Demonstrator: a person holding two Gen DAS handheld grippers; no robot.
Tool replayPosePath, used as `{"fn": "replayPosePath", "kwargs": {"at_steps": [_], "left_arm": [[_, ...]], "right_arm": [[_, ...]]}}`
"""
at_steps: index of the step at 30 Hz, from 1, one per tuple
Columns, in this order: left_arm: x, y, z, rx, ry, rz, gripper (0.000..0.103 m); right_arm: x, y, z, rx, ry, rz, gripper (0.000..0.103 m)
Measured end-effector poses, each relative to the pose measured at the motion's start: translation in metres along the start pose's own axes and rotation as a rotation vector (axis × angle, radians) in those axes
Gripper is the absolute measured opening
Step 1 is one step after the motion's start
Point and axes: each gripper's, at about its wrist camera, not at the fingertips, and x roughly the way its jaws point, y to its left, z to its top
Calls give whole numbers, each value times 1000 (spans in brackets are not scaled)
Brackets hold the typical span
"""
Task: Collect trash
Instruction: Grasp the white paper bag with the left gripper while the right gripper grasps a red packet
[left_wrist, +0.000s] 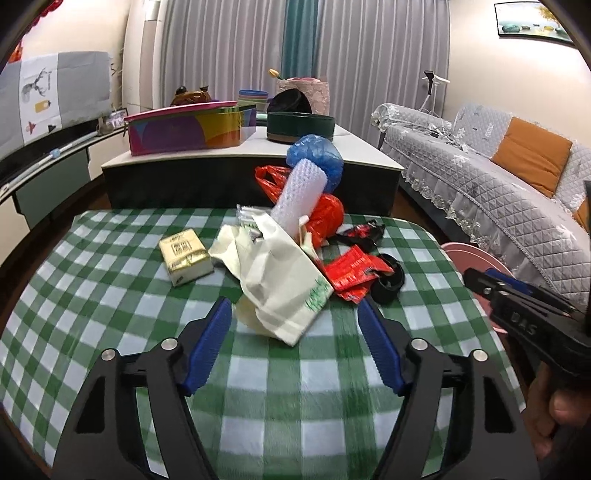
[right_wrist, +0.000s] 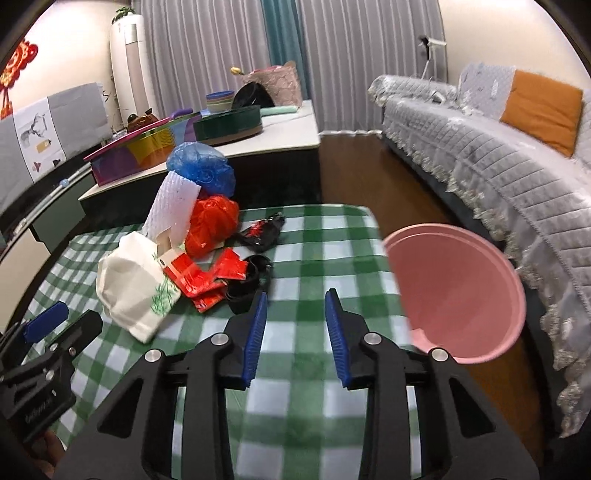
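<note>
Green-and-white checked cloth (left_wrist: 110, 314) over a table, in a living room: grey curtains (left_wrist: 229, 48), quilted sofa (left_wrist: 480, 166), low counter (left_wrist: 251, 158) behind. Trash heaped mid-cloth: white bag (left_wrist: 284, 284), red wrappers (left_wrist: 351, 273), blue bag (left_wrist: 317, 155). Pink bin (right_wrist: 454, 291) off the right edge. Print unreadable. Left gripper (left_wrist: 295, 317) open around the white bag's near end, untouched. Right gripper (right_wrist: 295, 306) half-open, empty.

The left gripper (left_wrist: 293, 314) tilts downward, jaws wide apart and gripping nothing. The right gripper (right_wrist: 295, 308) tilts downward too, its jaws narrower and empty.
</note>
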Motion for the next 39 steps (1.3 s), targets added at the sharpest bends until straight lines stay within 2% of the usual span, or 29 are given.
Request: {"fn": "replayPosePath", "kwargs": {"at_steps": [6, 10, 20, 22, 24, 25, 27, 29, 34, 39], "left_arm": [[25, 15, 9, -22, -1, 35, 66], [40, 24, 12, -52, 10, 33, 61], [57, 28, 16, -73, 27, 6, 54], [58, 29, 15, -82, 35, -3, 48], [59, 29, 15, -81, 41, -6, 41], [59, 29, 14, -82, 44, -11, 37], [58, 29, 14, -86, 47, -20, 32], [56, 28, 14, -81, 45, -23, 28], [49, 24, 15, -64, 36, -41, 17], [32, 19, 17, -52, 7, -57, 14]], "right_arm": [[40, 5, 8, 41, 67, 64, 34], [65, 11, 11, 56, 112, 105, 35], [93, 15, 8, 70, 174, 123, 35], [94, 15, 8, 69, 178, 130, 32], [94, 14, 8, 69, 181, 143, 22], [94, 14, 8, 66, 181, 143, 20], [91, 15, 9, 52, 177, 128, 8], [90, 13, 9, 53, 180, 116, 4], [78, 4, 10, 53, 154, 87, 2], [56, -4, 13, 39, 116, 48, 2]]}}
